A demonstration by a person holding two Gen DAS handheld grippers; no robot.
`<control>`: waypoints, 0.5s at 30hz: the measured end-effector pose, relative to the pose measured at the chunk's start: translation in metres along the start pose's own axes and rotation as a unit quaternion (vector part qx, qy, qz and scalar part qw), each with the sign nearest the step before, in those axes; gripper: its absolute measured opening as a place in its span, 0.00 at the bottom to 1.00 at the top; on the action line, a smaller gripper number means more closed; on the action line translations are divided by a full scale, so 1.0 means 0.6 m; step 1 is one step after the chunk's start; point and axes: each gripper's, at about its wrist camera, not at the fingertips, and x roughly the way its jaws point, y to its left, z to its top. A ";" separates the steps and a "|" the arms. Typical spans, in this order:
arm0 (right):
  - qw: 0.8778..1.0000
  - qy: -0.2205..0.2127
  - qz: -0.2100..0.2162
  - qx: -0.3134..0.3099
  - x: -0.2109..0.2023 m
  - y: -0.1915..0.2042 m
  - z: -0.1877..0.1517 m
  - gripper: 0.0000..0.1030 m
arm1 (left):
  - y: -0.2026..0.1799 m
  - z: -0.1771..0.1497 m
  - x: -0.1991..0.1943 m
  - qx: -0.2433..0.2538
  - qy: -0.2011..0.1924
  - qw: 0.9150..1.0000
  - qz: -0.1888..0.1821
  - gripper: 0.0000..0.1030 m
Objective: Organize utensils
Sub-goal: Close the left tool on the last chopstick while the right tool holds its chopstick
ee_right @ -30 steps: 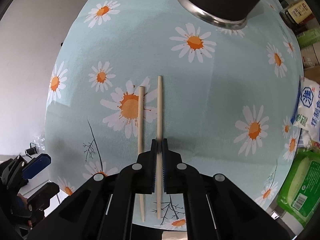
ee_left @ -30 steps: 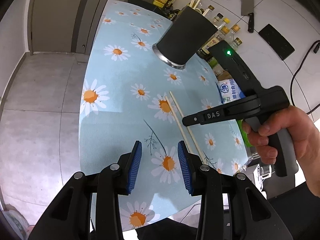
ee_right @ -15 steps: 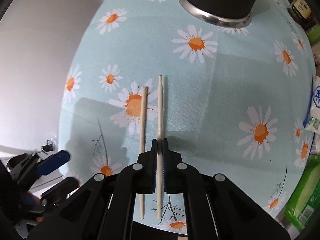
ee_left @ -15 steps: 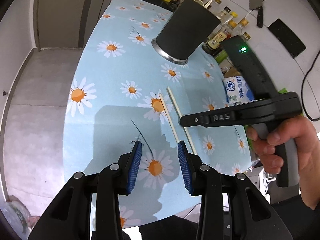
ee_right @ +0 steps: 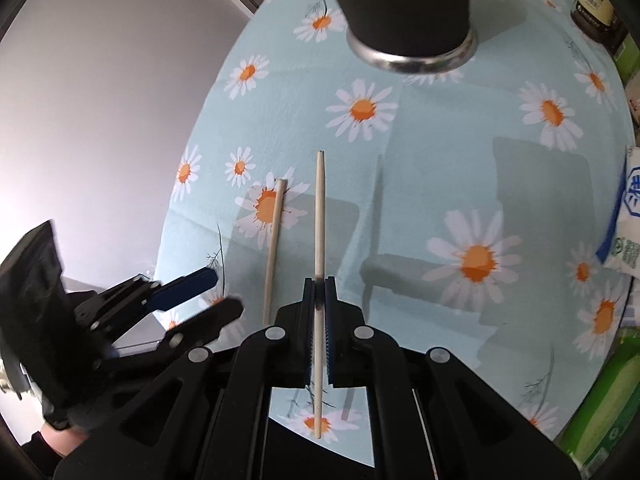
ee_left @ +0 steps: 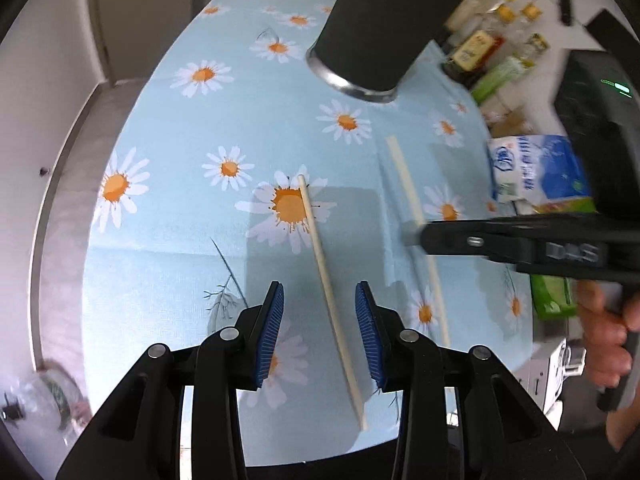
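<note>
Two pale wooden chopsticks are in play on the daisy-print tablecloth (ee_left: 168,264). One chopstick (ee_left: 328,280) lies flat on the cloth, and in the left wrist view it runs between the blue pads of my left gripper (ee_left: 320,300), which is open and not touching it. The other chopstick (ee_right: 319,208) is lifted clear of the cloth, with my right gripper (ee_right: 319,284) shut on its middle. A black utensil holder (ee_right: 404,4) with a metal base stands at the far end. In the right wrist view the left gripper (ee_right: 224,292) hovers beside the lying chopstick (ee_right: 274,240).
A blue and white bag (ee_left: 532,172) and a green package (ee_right: 600,400) lie along the table's right side. Several bottles (ee_left: 480,44) stand beyond the holder. The table's near edge (ee_left: 320,456) is just below the grippers. A person's hand (ee_left: 604,340) holds the right gripper.
My right gripper has raised its chopstick off the cloth and carried it right, away from the other one. My left gripper has moved across until the lying chopstick runs between its pads.
</note>
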 end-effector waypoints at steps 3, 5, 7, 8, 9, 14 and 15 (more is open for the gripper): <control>1.000 -0.009 0.006 -0.004 -0.016 -0.013 -0.003 0.05 | -0.010 0.007 0.016 -0.008 0.011 1.000 0.016 0.33; 1.000 -0.012 0.011 -0.003 -0.019 -0.021 -0.001 0.05 | -0.016 0.009 0.023 -0.012 0.021 0.999 0.033 0.33; 1.000 -0.014 0.021 -0.002 -0.026 -0.030 -0.007 0.05 | -0.020 0.010 0.030 -0.017 0.029 0.998 0.045 0.33; 1.000 -0.015 0.023 -0.004 -0.029 -0.031 -0.009 0.05 | -0.021 0.011 0.032 -0.017 0.031 0.998 0.053 0.33; 1.000 -0.018 0.024 -0.008 -0.032 -0.032 -0.012 0.05 | -0.022 0.012 0.035 -0.017 0.035 0.997 0.059 0.33; 0.999 -0.025 0.036 -0.017 -0.046 -0.040 -0.019 0.05 | -0.035 0.016 0.052 -0.006 0.053 0.995 0.082 0.26; 0.999 -0.026 0.035 -0.019 -0.047 -0.043 -0.020 0.05 | -0.036 0.017 0.056 -0.005 0.055 0.995 0.086 0.26</control>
